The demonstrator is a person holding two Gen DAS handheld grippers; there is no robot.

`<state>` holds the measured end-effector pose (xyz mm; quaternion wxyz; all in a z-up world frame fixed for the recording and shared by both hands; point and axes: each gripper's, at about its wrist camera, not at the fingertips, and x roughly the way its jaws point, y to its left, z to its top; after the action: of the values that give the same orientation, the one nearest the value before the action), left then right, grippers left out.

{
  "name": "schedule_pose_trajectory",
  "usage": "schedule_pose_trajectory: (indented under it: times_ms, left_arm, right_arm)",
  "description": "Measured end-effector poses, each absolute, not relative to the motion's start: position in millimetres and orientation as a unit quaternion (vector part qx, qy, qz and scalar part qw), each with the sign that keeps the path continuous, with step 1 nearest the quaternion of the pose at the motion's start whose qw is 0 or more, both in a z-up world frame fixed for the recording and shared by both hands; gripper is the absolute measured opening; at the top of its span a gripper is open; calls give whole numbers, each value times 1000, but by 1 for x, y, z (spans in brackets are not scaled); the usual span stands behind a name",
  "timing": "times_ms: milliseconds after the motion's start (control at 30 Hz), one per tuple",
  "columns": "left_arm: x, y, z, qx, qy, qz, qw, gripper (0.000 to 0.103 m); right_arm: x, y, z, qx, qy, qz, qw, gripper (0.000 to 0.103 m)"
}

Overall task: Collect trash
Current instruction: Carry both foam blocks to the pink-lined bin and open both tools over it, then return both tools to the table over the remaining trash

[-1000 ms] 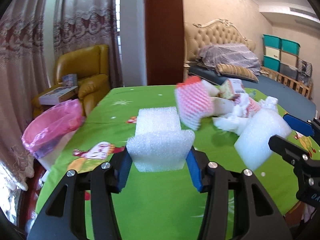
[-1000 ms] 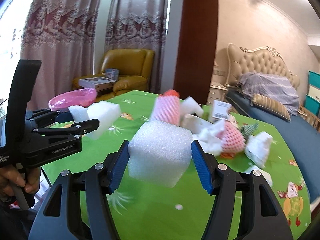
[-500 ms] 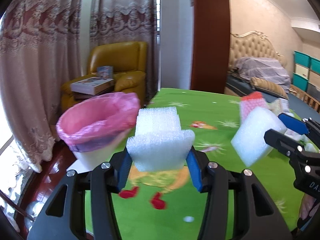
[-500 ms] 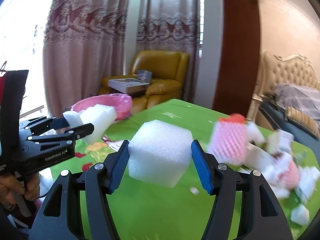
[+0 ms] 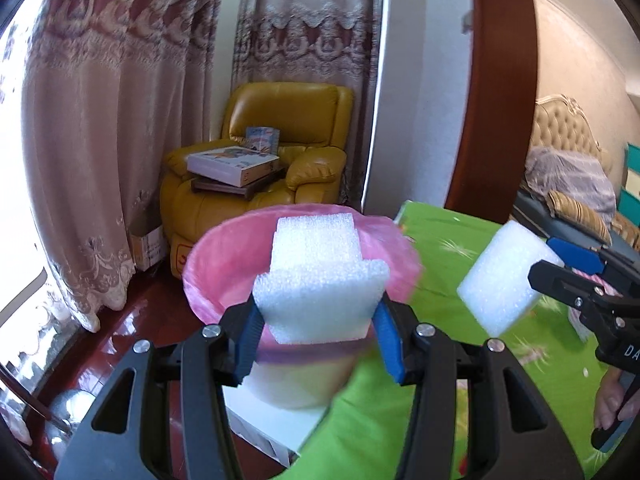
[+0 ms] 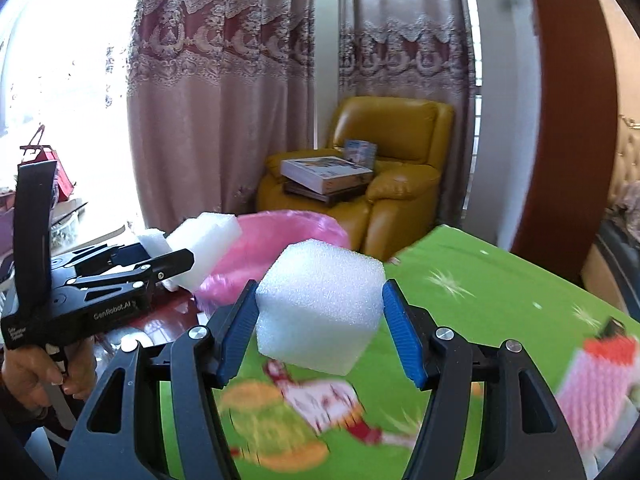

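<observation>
a stepped white foam piece [image 5: 320,280] is clamped in the left gripper [image 5: 318,334], held right in front of the pink-lined trash bin [image 5: 208,264] beside the green counter [image 5: 448,248]. the right gripper [image 6: 320,330] has its jaws clamped on a white foam cube [image 6: 318,308], nearby over the counter. this looks like the carry-to-bin step; next, each piece needs to be over the opening before the jaws part.

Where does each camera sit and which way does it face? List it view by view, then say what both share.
Left wrist: on the left claw, clamped on stepped foam, facing the pink bin; the right claw and a hand show at right.
Right wrist: on the right claw, clamped on a foam cube, facing the armchair; the left claw and its hand show at left.
Shared: bin, armchair, green table, both foams.
</observation>
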<state>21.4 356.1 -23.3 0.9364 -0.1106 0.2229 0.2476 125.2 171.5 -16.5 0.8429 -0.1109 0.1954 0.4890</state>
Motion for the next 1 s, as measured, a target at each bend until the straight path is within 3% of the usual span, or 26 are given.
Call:
schedule_pose_trajectory:
  times_ms: [300,400,467,500,533,767,1000]
  left_arm:
    - [52,438,-29,-142,246,241,928,49]
    - [58,460,-35,-159,249,239,925,50]
    - [57,468,-37,-171,244,241,924,66]
    - [54,471,-36,-178,237,243,924,77]
    - [51,473,-36,-184,231,247,923,80]
    - [28,438,-23,-153,222,248,931,83]
    - [25,342,-10,-95,205,239,944,99]
  right_arm:
    - [168,239,-11,-96,209,505,832,60]
    - [180,263,-12,-86,219,518,822,65]
    - [182,272,-14,-85,218,517,824,81]
    - [184,273,-13,-80,216,519,823,83]
    - [186,274,-13,-77,215,521,822,83]
    - [174,219,7,-61,196,517,831,83]
    - [141,125,8,-93,170,458,868,83]
